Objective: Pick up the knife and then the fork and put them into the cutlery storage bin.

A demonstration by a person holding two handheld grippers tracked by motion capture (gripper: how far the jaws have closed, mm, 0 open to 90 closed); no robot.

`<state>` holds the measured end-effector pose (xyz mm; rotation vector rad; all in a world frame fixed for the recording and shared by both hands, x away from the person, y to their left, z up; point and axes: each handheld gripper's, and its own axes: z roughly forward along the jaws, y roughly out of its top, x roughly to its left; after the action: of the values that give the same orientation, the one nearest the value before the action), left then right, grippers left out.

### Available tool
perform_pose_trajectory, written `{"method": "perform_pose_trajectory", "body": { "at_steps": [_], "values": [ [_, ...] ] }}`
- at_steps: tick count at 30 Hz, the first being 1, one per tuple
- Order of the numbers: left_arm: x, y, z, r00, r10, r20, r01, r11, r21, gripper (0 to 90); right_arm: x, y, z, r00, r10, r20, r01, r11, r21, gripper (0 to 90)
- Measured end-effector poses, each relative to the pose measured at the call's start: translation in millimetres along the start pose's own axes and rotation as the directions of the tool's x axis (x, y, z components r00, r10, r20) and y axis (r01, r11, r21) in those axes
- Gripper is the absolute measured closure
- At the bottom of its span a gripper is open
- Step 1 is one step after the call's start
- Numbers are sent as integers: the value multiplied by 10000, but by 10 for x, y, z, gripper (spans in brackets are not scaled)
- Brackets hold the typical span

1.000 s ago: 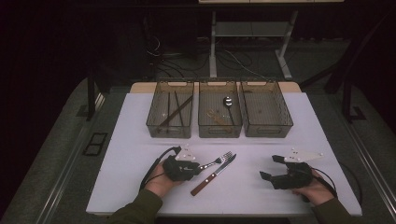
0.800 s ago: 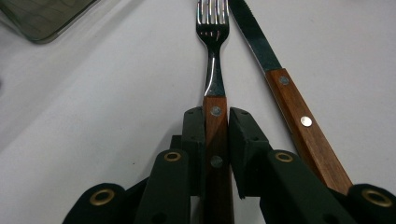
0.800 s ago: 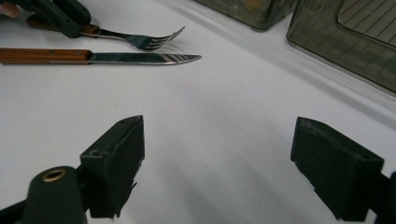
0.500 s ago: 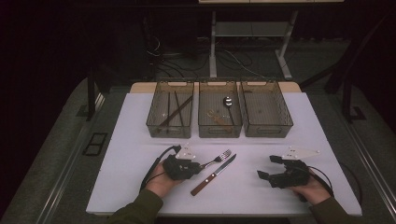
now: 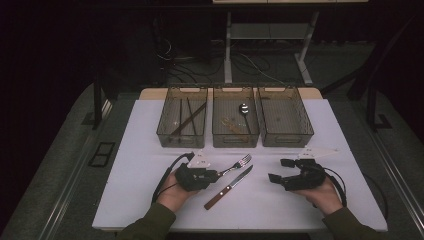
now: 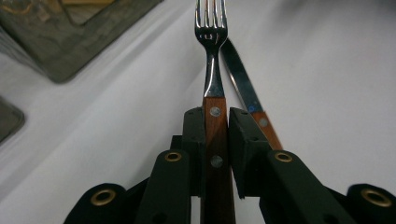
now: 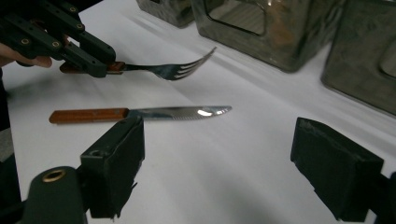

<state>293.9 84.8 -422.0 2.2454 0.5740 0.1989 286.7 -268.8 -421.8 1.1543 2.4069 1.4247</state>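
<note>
High view: the left gripper [image 5: 212, 175] clamps the fork [image 5: 239, 163] by its handle, tines pointing toward the middle bin [image 5: 235, 136]; the knife [image 5: 228, 187] lies on the white table [image 5: 140, 165] just beside it.
Left gripper view: both jaws press the fork's wooden handle [image 6: 214, 140] (knife blade [image 6: 239, 77] close behind).
Right gripper view: the right gripper [image 7: 217, 158] has its jaws wide apart, holding nothing, with the knife [image 7: 140, 113] flat beyond them and the fork [image 7: 173, 69] raised off the table.

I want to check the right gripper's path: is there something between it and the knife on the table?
No. The right gripper is open, and bare white table lies between it and the knife.
</note>
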Motion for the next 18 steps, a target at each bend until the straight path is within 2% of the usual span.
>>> {"method": "perform_pose_trajectory", "body": {
  "at_steps": [3, 5, 11, 18],
  "values": [
    [-16, 54, -5, 10000, -37, -47, 36, 9998, -190, 768, 4, 82, 82, 9997, 72, -223, -72, 10000, -26, 194],
    [-14, 85, -10, 9999, -109, -58, 107, 9994, -317, 768, -7, 146, 120, 9994, 98, -329, -105, 9998, -191, 238],
    [-26, 176, 6, 9994, -270, -226, 255, 9976, -637, 769, -39, 328, 221, 9988, 336, -350, -359, 9971, -678, 273],
    [-82, 272, 51, 9996, -147, -251, 125, 9962, -862, 768, -67, 426, 276, 9967, 574, -568, -627, 9933, -967, 374]
  ]
}}
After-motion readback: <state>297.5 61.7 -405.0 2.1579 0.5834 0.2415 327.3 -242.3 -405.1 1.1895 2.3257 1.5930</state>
